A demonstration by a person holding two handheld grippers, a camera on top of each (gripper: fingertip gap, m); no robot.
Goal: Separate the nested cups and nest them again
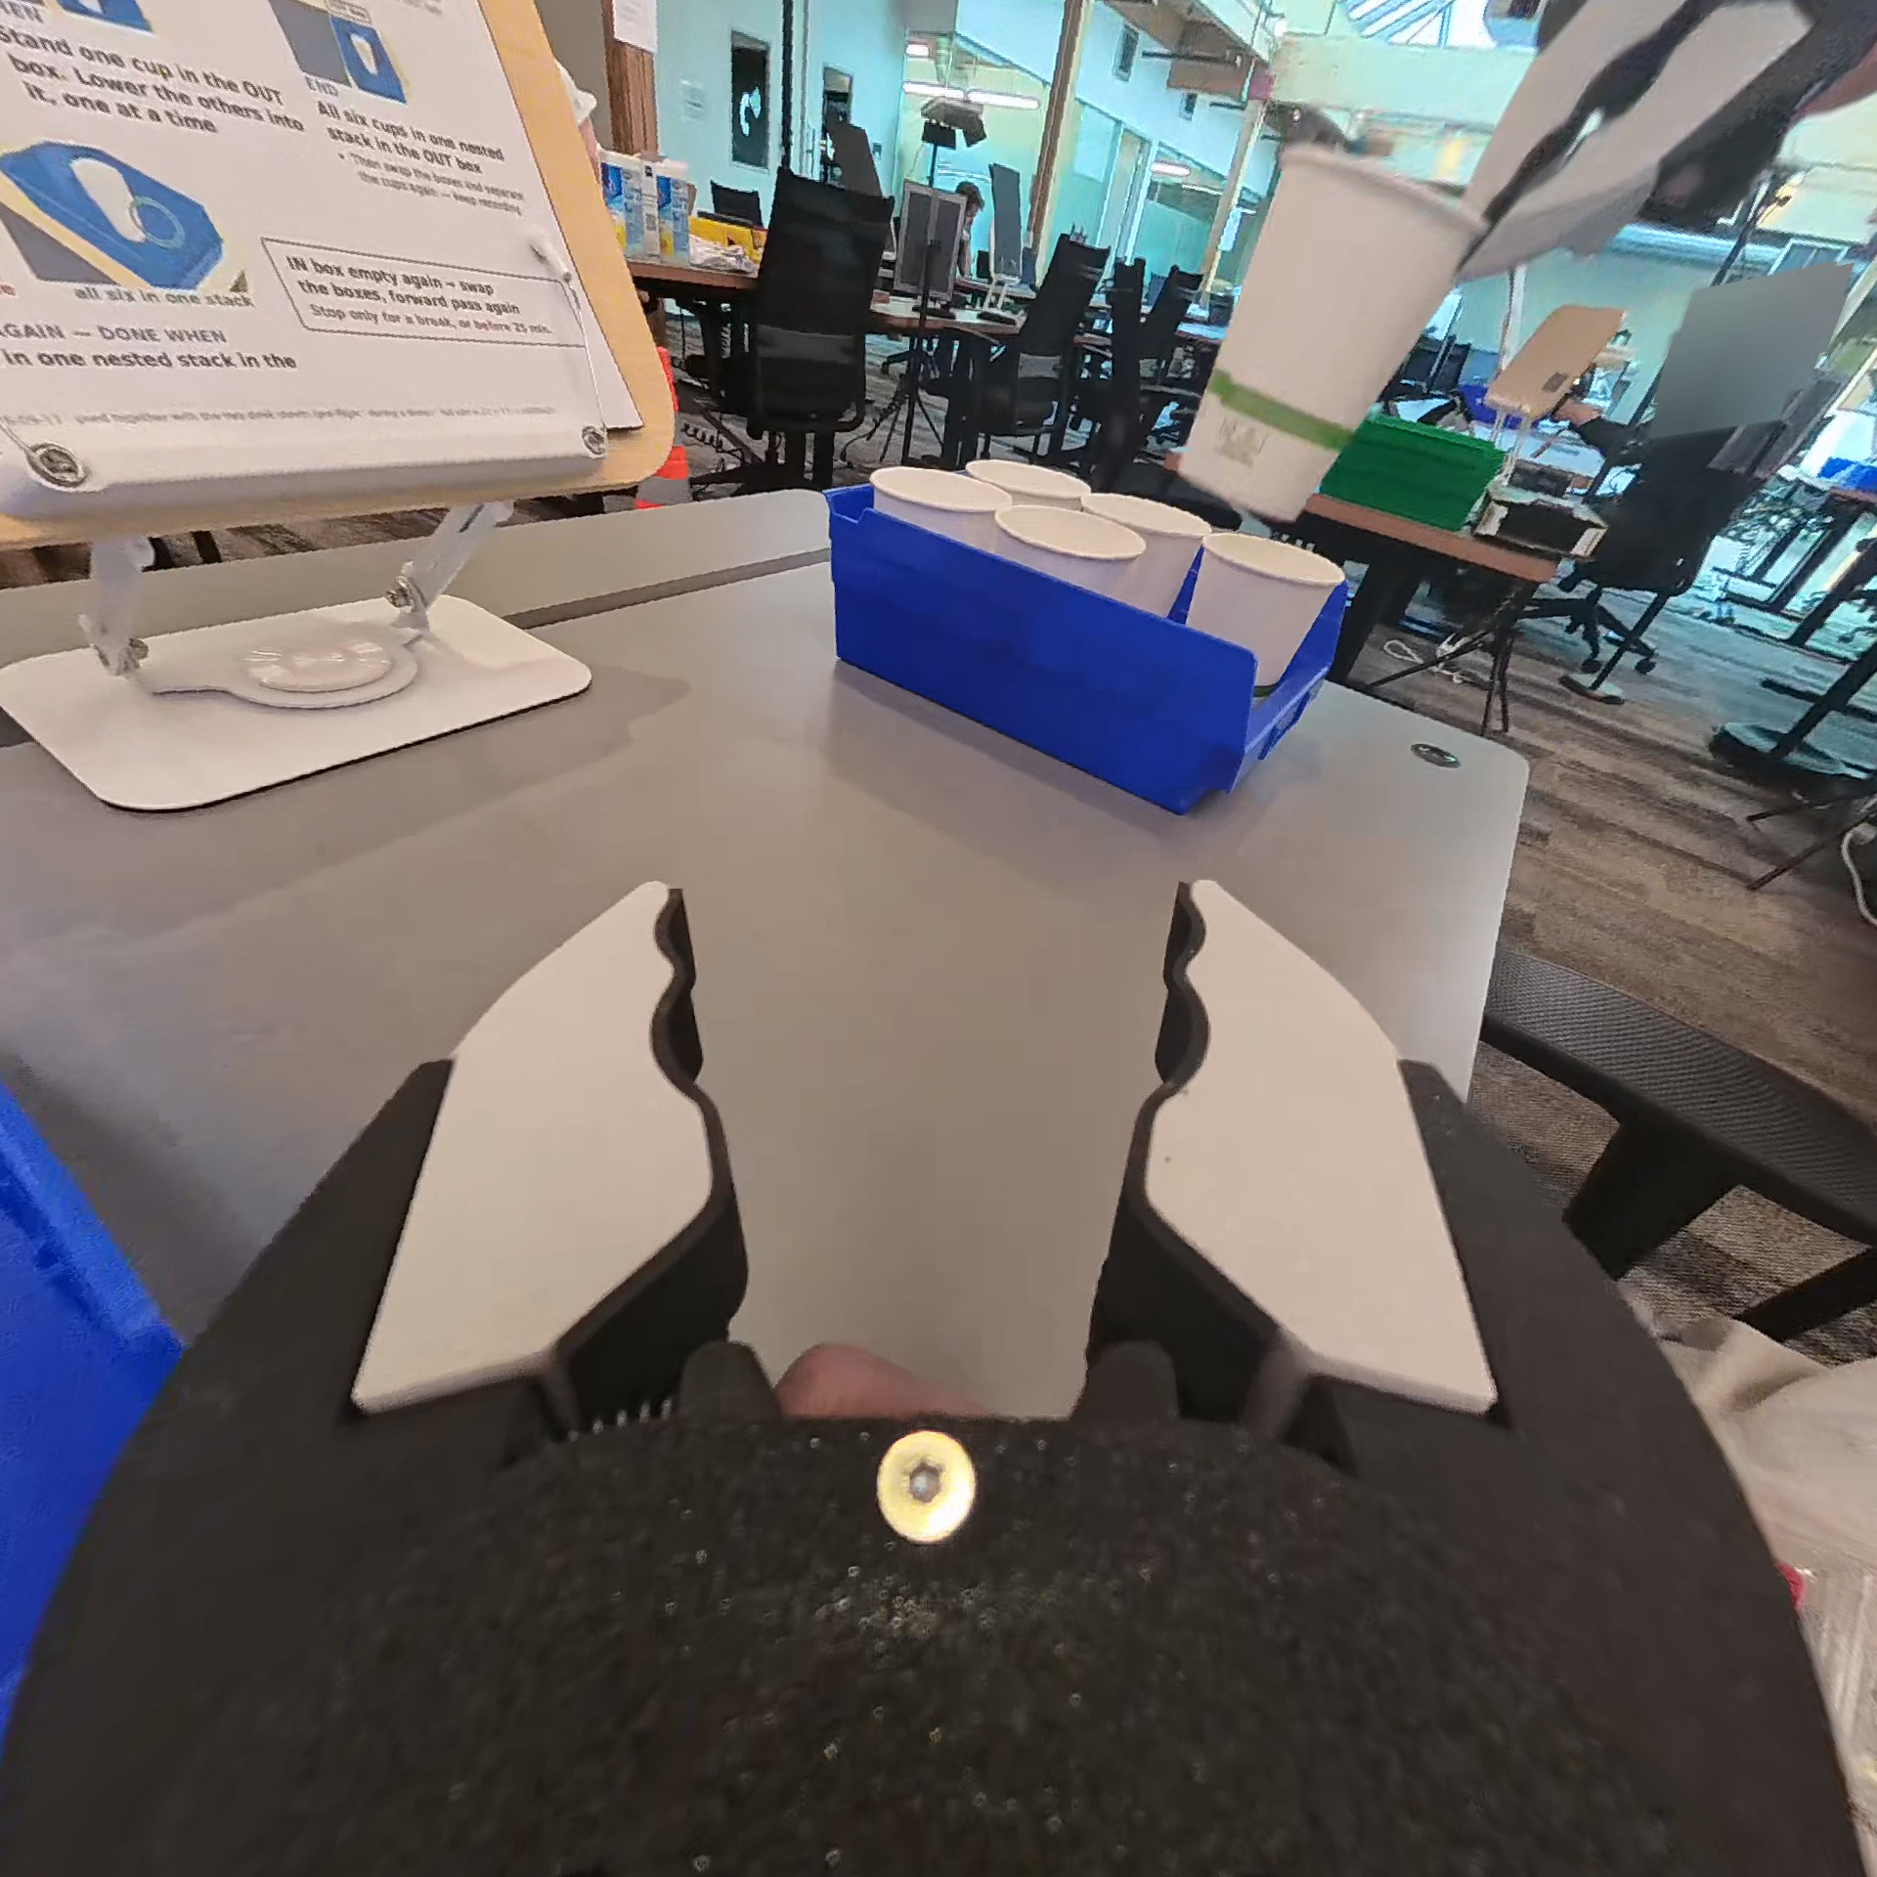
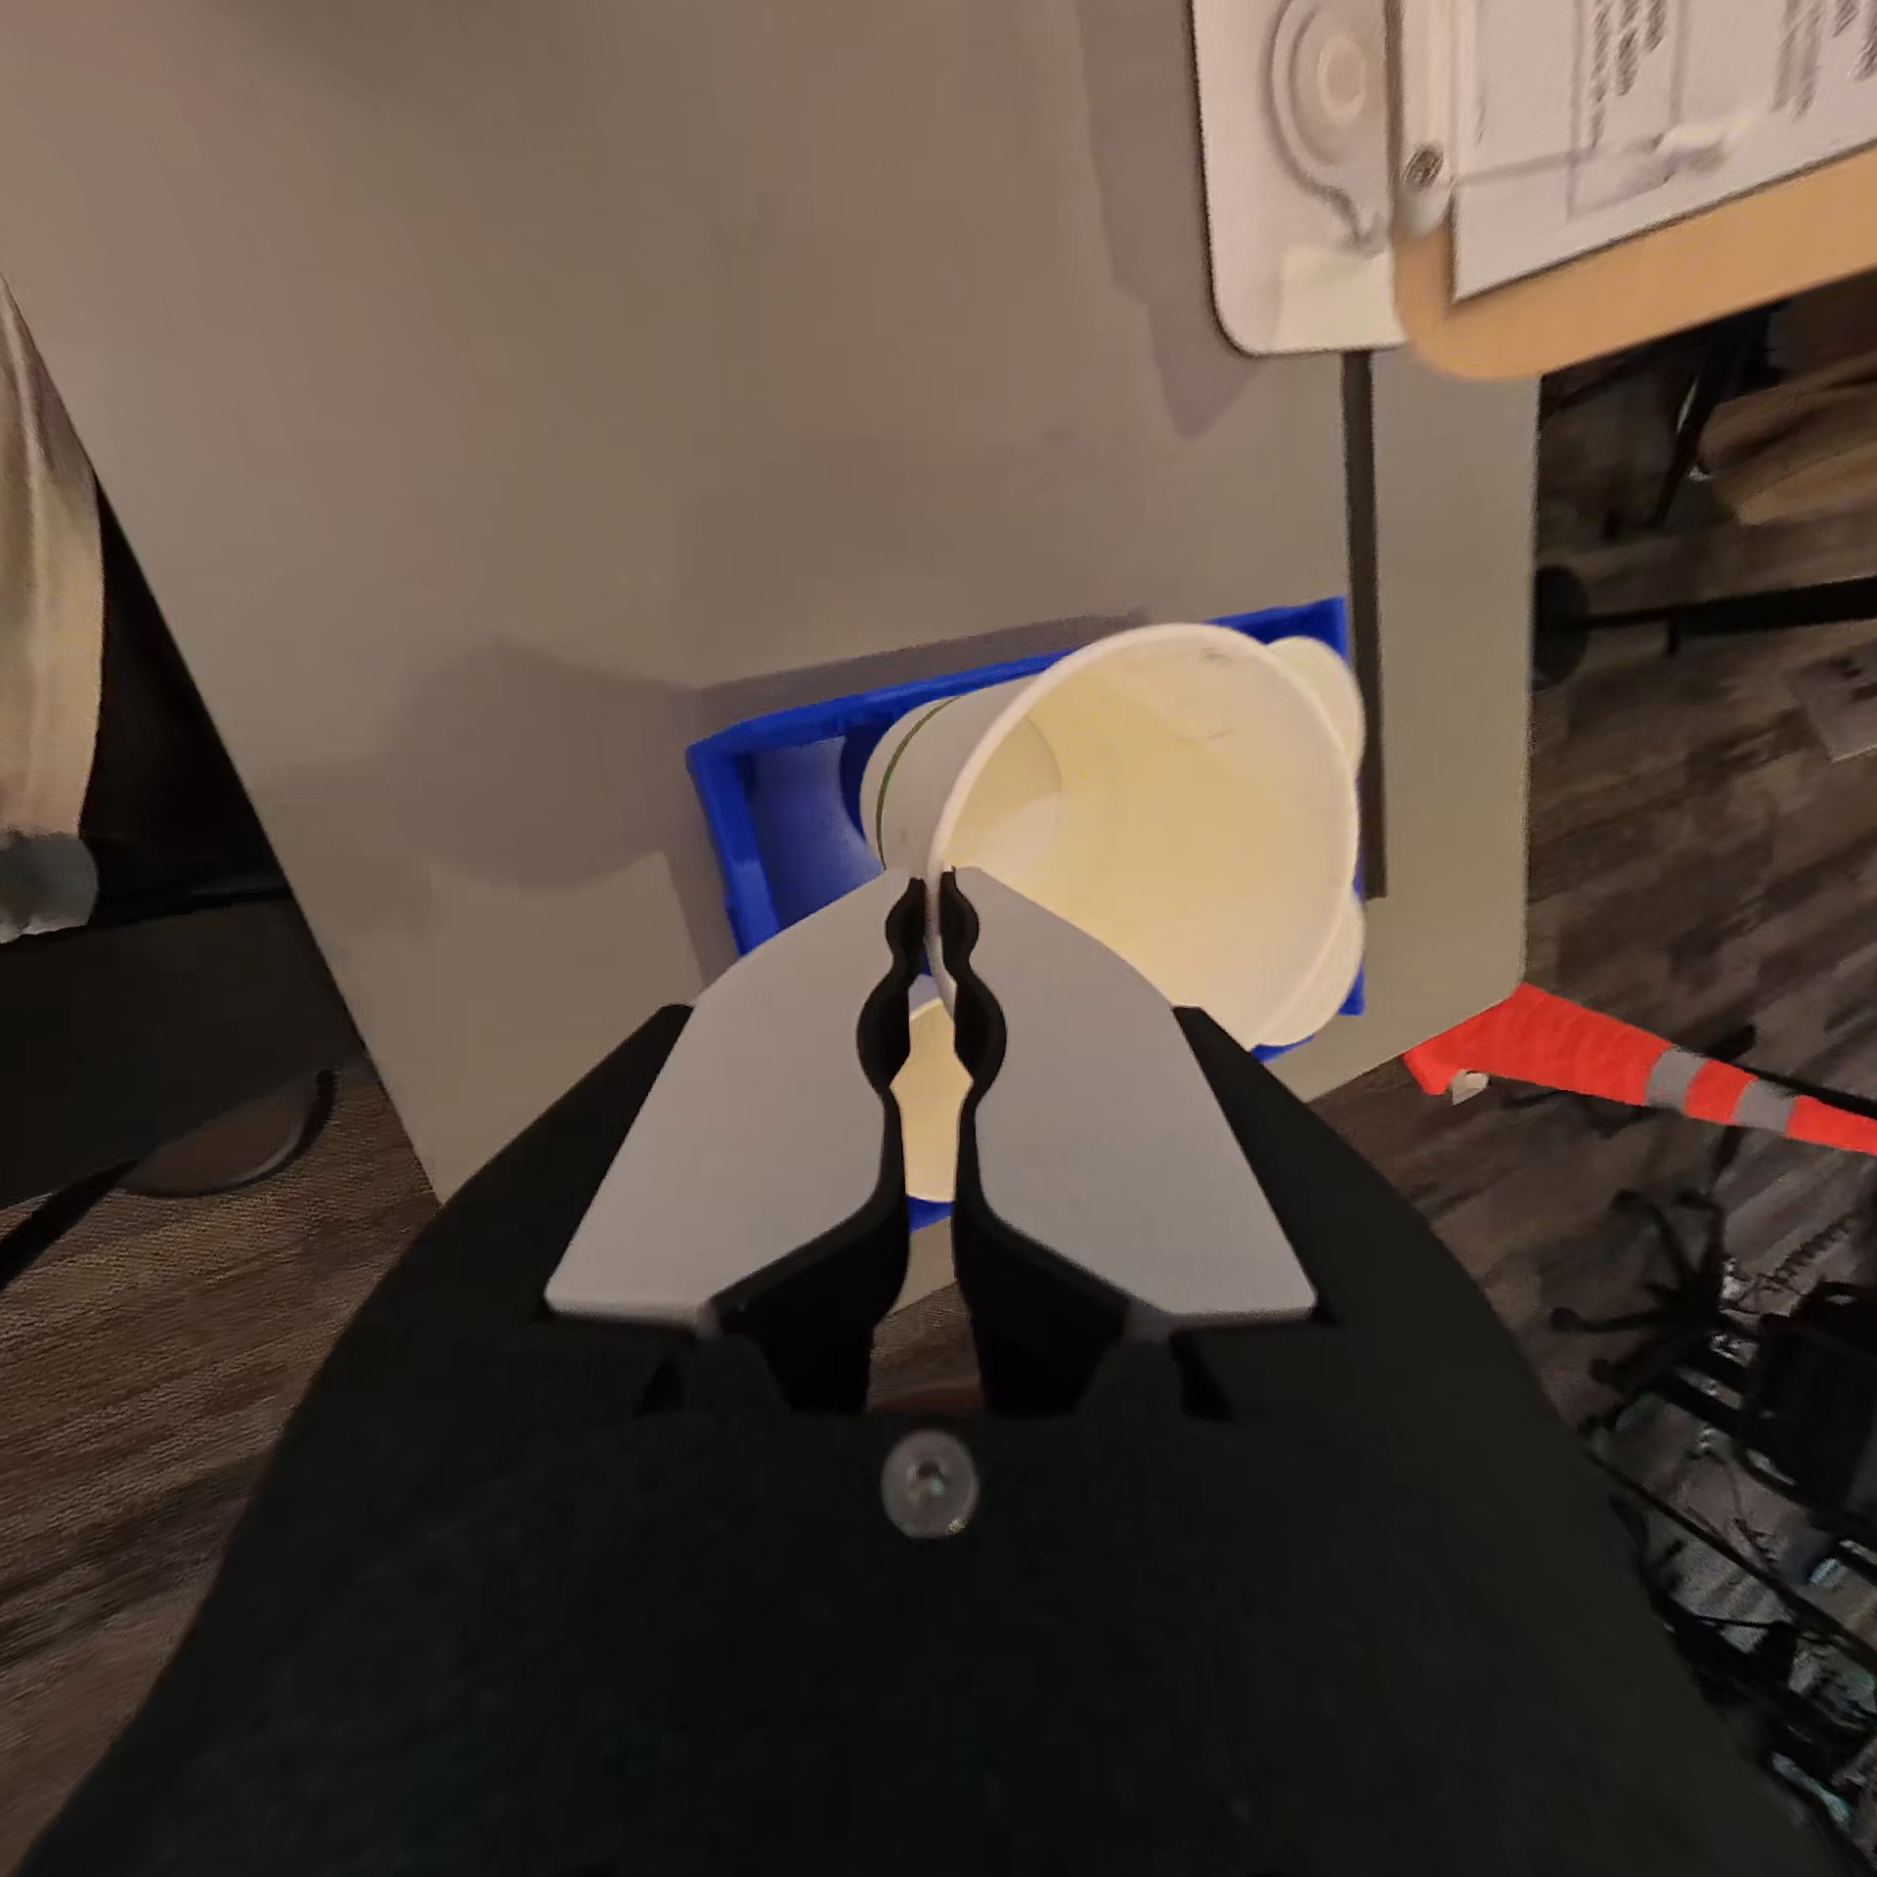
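Right hand-held gripper (image 2: 932, 889): pinched on the rim wall of one white paper cup (image 2: 1138, 813), carried tilted above the blue bin (image 1: 1026, 650); rim grip judged to leave the base free for lowering.
Left hand-held gripper (image 1: 924, 1026): spread wide, holding nothing, low over the counter (image 1: 711, 813) on the near side of the blue bin.
Blue bin: five separate cups (image 1: 1066, 543) standing upright inside.
Stage: judged separation almost complete.

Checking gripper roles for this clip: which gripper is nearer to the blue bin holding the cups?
Right. The right gripper holds a cup by its rim directly above the blue bin; the left gripper hangs open over bare table, well short of it.
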